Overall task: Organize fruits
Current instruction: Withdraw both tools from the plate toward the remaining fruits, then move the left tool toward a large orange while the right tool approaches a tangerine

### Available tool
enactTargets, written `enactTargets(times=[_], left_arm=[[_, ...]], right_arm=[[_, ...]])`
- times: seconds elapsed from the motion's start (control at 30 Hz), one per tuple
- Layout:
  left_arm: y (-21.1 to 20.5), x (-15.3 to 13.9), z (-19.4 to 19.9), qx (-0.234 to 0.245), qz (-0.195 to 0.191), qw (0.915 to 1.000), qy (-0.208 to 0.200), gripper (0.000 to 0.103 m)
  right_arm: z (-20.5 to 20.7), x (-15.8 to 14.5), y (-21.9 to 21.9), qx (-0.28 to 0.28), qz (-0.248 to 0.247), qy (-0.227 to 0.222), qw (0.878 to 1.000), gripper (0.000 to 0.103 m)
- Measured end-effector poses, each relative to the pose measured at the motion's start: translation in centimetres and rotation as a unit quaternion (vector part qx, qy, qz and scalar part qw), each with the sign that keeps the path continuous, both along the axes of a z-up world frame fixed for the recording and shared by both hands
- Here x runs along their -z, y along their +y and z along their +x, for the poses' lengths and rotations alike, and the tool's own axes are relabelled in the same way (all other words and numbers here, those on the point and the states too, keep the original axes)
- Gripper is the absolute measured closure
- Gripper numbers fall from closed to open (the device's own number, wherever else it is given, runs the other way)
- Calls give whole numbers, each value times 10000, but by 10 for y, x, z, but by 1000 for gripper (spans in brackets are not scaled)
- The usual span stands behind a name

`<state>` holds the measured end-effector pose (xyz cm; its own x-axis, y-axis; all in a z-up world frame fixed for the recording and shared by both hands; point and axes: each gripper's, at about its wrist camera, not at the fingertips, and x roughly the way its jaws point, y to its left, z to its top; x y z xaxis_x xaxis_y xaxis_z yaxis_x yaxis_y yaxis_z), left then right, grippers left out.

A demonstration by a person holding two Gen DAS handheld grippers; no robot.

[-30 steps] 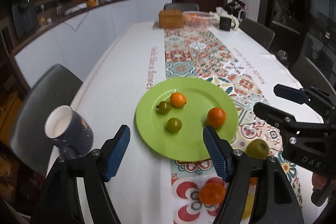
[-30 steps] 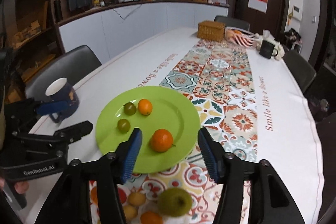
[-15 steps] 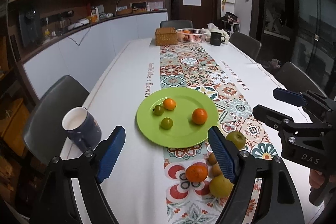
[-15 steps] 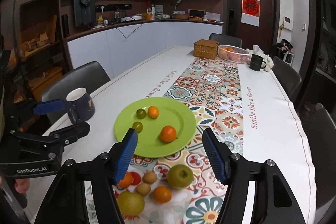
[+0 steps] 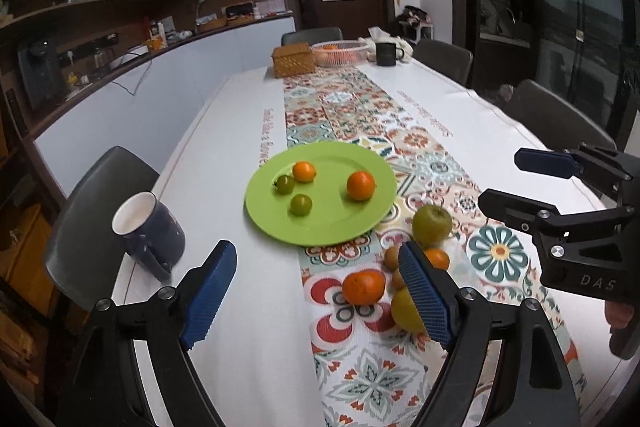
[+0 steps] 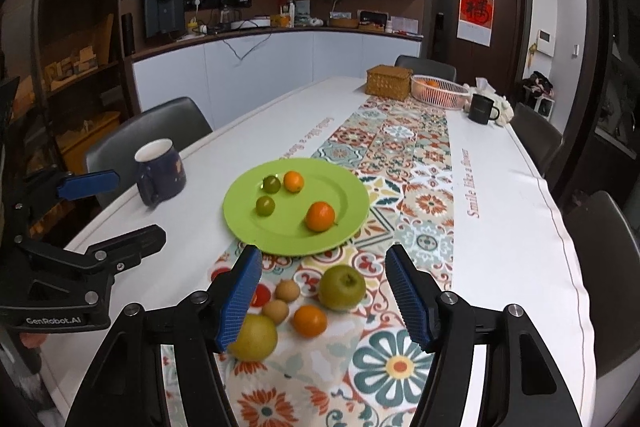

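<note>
Kitchen-dining room, long worktop [image 6: 520, 211] with patterned runner [image 6: 404, 151]. Green plate [image 6: 340, 195] held two oranges and two small green fruits. Green apple [image 6: 342, 286] and other loose fruit sat on the runner just in front of the plate. Left hand-held gripper [image 5: 316, 291] had just been opening, nothing between its pads; right hand-held gripper [image 6: 326, 295] open, empty. Mug [image 5: 150, 231] left of the plate.

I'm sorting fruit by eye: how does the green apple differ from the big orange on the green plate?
The green apple is yellow-green; the big orange is bright orange. The apple lies on the patterned runner, off the green plate; the orange rests on the plate. The apple looks somewhat larger, though it is also nearer the camera. The apple sits among other loose fruit; the orange has space around it. Both are round, whole, and held by no claw.
</note>
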<state>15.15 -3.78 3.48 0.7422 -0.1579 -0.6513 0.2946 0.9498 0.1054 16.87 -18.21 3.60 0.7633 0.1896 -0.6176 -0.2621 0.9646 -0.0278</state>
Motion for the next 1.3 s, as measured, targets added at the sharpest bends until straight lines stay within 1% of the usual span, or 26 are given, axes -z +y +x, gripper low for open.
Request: enactTargets(times=[0.2, 0.3, 0.43, 0.6, 0.77, 0.83, 0.93, 1.07, 1.23, 1.3], left_arm=[[-4, 20, 8, 221, 25, 9992, 319, 20], [-5, 32, 16, 328, -27, 9981, 529, 20], [-8, 43, 24, 430, 4, 9965, 717, 20], [-13, 54, 35, 571, 30, 9937, 965, 20], [-17, 67, 50, 654, 1, 9893, 1308, 21], [-19, 72, 55, 682, -24, 9871, 1449, 25], [-21, 77, 60, 699, -25, 9847, 1596, 27], [-25, 85, 67, 742, -62, 9798, 1855, 30], [-29, 96, 76, 733, -136, 9727, 2197, 43], [-30, 101, 79, 691, -168, 9697, 2338, 46]], right_arm=[[4, 19, 2, -99, -58, 360, 9993, 38], [8, 29, 3, -126, -91, 511, 9986, 38], [15, 41, 2, -150, -128, 716, 9972, 38], [26, 57, 2, -199, -60, 1057, 9942, 38], [37, 68, 1, -188, -37, 1307, 9912, 39], [41, 74, 1, -201, -37, 1418, 9897, 40], [47, 82, 0, -229, -17, 1585, 9871, 44], [51, 89, 0, -281, 9, 1740, 9843, 46], [56, 97, 2, -377, 28, 1901, 9810, 53], [57, 99, 2, -397, 39, 1946, 9801, 54]])
